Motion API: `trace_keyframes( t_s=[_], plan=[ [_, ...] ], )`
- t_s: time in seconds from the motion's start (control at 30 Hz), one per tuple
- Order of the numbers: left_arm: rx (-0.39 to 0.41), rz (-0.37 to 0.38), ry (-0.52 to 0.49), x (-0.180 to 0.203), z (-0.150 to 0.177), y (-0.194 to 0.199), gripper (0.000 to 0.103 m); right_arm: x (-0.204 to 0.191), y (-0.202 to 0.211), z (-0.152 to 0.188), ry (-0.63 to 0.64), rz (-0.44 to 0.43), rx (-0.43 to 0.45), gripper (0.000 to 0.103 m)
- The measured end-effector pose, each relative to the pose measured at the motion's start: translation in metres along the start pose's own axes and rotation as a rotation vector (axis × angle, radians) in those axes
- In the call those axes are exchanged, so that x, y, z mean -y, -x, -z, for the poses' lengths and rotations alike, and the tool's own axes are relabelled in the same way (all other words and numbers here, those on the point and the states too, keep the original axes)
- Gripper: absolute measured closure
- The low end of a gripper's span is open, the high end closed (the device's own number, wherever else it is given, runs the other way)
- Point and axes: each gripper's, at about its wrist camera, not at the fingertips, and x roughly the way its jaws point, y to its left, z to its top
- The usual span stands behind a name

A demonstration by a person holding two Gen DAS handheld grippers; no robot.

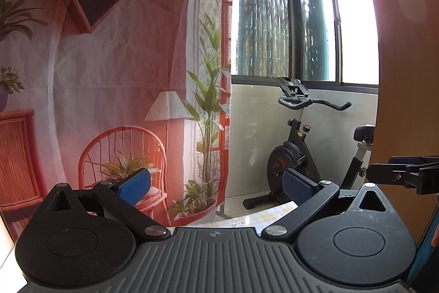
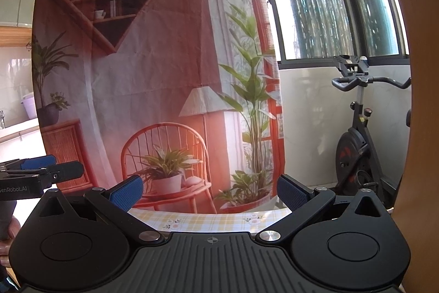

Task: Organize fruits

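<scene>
Left wrist view: left gripper held level with jaws wide apart and empty, no fruit in sight, only a strip of tablecloth below. Right wrist view: right gripper also gapes empty over the tablecloth; any fruit must lie lower, out of frame, so neither hand looks nearer.

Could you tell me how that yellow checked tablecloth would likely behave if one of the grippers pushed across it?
The tablecloth looks thin and soft, so it would probably bunch or slide rather than resist. It seems to lie flat, so a light touch may only wrinkle it. Both the left gripper and right gripper stand open above it.
</scene>
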Motion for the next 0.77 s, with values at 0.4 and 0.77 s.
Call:
trace_keyframes(
  t_s=[0.4,0.77],
  plan=[
    [-0.013,0.006,0.001,-0.0039,-0.0001,-0.0042,0.000,0.0007,0.0012,-0.0002,0.000,0.003,-0.002,0.000],
    [-0.015,0.023,-0.012,-0.0074,0.0007,-0.0085,0.000,0.0053,0.0013,0.0030,-0.001,0.006,-0.008,0.000]
  ],
)
